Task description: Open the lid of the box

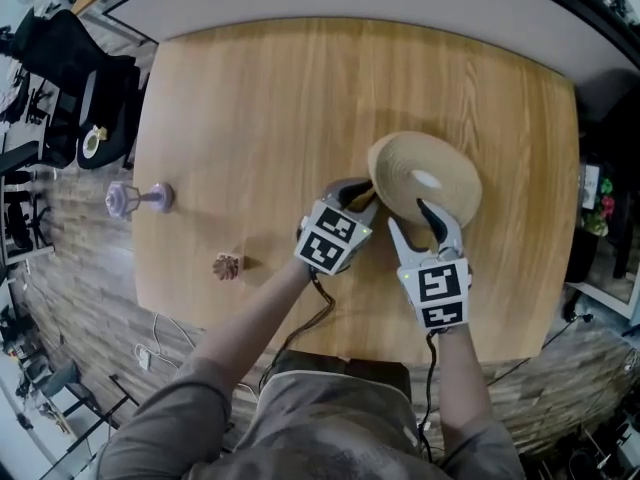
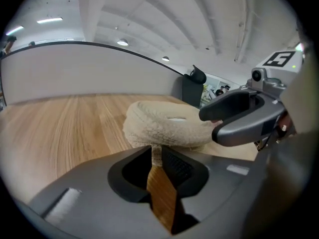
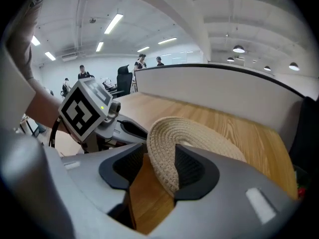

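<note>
Our right gripper point(image 1: 415, 226) clamps the rim of the round woven lid point(image 1: 425, 173) on the table's point(image 1: 250, 98) right half — tilted, near edge raised. Our left gripper point(image 1: 358, 196) pinches a woven tab point(image 2: 156, 152). The lid's white label point(image 1: 427, 180) is unreadable.

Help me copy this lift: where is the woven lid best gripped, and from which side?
By its thin rim, at the edge nearest the person, coming in from that side with a finger on each face. The woven lid is a broad, shallow disc, probably too wide to span; the right gripper has the rim between its fingers.
</note>
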The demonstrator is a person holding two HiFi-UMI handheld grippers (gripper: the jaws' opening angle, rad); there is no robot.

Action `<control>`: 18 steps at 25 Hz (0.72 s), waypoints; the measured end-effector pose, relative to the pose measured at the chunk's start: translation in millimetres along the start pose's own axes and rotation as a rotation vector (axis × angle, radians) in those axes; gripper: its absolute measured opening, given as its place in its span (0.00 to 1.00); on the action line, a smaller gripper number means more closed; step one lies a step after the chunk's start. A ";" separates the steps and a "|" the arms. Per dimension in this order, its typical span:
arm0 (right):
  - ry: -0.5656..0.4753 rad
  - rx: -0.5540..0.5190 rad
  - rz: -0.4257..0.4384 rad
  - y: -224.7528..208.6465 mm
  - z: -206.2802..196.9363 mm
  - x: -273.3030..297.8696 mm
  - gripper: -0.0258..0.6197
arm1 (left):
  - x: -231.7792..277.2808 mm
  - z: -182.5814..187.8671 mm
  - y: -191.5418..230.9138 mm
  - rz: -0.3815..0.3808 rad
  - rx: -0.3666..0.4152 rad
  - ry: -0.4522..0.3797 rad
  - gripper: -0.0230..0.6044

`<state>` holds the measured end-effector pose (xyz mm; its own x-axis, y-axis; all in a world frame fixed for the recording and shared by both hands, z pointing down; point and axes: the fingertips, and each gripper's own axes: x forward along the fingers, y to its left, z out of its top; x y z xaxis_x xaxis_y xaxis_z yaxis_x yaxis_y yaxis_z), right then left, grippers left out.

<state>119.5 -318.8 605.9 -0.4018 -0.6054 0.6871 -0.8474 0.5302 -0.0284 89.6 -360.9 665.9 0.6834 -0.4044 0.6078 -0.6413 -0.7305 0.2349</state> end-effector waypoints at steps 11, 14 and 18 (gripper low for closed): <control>0.235 -0.309 -0.136 4.5 -11.4 19.7 0.34 | 10.3 -4.9 3.9 -0.013 -0.031 0.024 0.08; 0.244 -0.353 -0.144 6.5 -8.3 28.5 0.34 | 10.7 -5.2 2.6 -0.007 -0.022 0.023 0.08; 0.248 -0.389 -0.159 3.2 -7.3 37.5 0.34 | 10.2 -5.8 1.6 0.004 -0.010 0.027 0.07</control>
<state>104.3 -335.5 636.9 -0.1431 -0.5624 0.8144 -0.6799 0.6538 0.3320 93.5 -363.0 676.9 0.6715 -0.3922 0.6287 -0.6474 -0.7232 0.2404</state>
